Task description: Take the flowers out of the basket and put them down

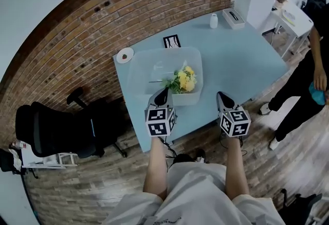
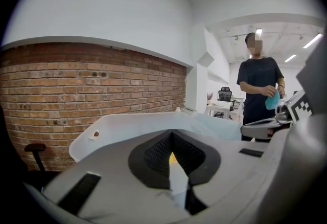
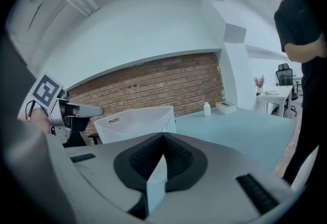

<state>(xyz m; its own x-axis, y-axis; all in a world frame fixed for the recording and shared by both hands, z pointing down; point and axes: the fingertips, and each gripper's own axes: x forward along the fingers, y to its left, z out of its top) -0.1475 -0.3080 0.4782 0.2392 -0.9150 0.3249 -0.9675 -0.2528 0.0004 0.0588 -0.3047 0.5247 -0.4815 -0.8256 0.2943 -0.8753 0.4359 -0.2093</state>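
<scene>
A translucent white plastic basket [image 1: 139,67] is being carried by the pale blue worktop [image 1: 247,54] near its front edge. The bunch of yellow flowers with green leaves [image 1: 184,80] is being contained in it, toward its right front corner. The left tongs [image 1: 163,93] are being held just before the basket's near wall, and the right tongs [image 1: 221,96] well to its right. Both are being held fully closed, with nothing gripped. The reach for the flowers is judged to be in hand. Next, one pair needs to be opened and lowered over the rim onto the stems.
</scene>
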